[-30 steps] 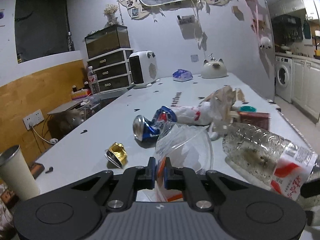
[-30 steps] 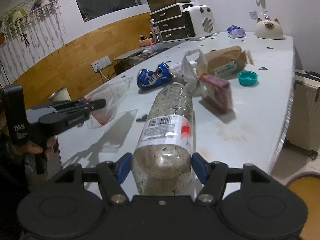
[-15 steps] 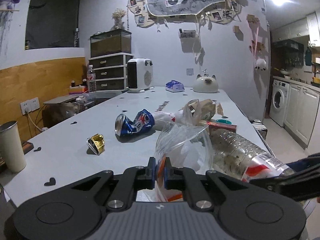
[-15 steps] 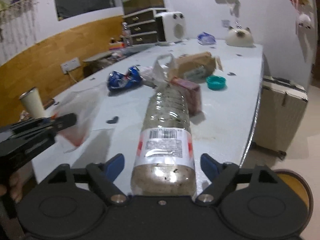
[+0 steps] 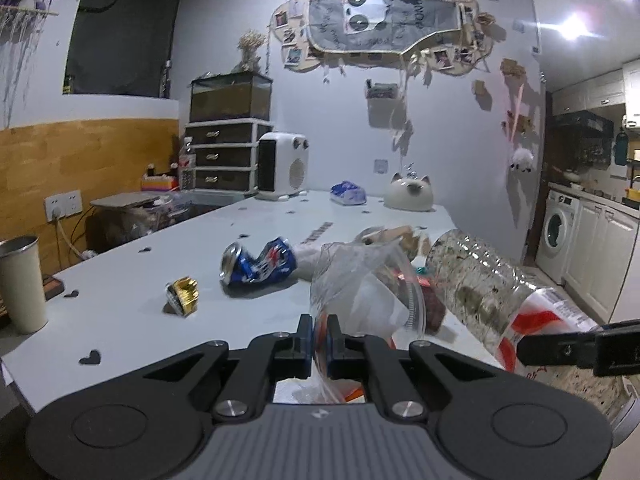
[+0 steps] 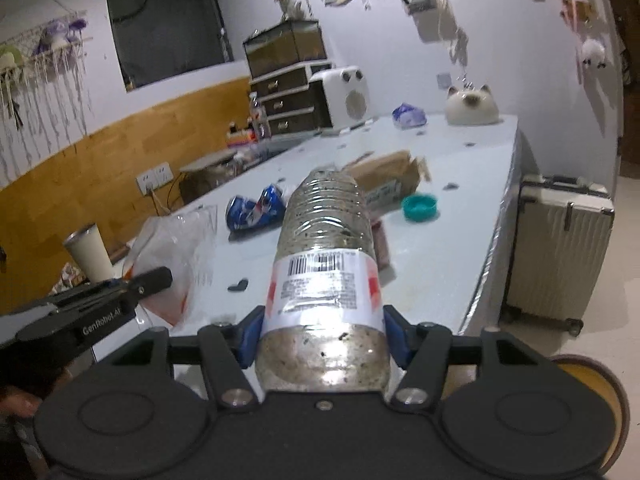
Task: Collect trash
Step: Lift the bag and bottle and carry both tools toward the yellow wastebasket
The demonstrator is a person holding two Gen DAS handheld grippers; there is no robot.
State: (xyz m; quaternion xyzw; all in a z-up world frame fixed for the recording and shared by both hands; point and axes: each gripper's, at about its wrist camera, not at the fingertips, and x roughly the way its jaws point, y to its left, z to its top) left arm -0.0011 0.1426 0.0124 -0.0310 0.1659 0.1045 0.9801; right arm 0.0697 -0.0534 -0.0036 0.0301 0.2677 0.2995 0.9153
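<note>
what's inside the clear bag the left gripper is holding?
Left gripper pinches the bag rim. Through the plastic: something white and crumpled, plus an orange-red patch low down, possibly print. The bag's bottom is hidden behind the gripper. The bottle is outside, in the right gripper.

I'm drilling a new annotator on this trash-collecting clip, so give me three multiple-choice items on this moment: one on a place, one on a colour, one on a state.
1. Where does the crushed can lie?
A. on the white table
B. inside the bag
C. on the floor

2. What colour is the loose bottle cap?
A. red
B. teal
C. black

3. What is the left gripper doing?
A. hanging open
B. shut on the clear plastic bag
C. shut on the can

Key: 1 A, the can rests on the tabletop beyond the bag. 2 B, it shows teal beside the plastic bottle that the right gripper clamps. 3 B, the bag's edge is pinched between its closed fingers.
</note>
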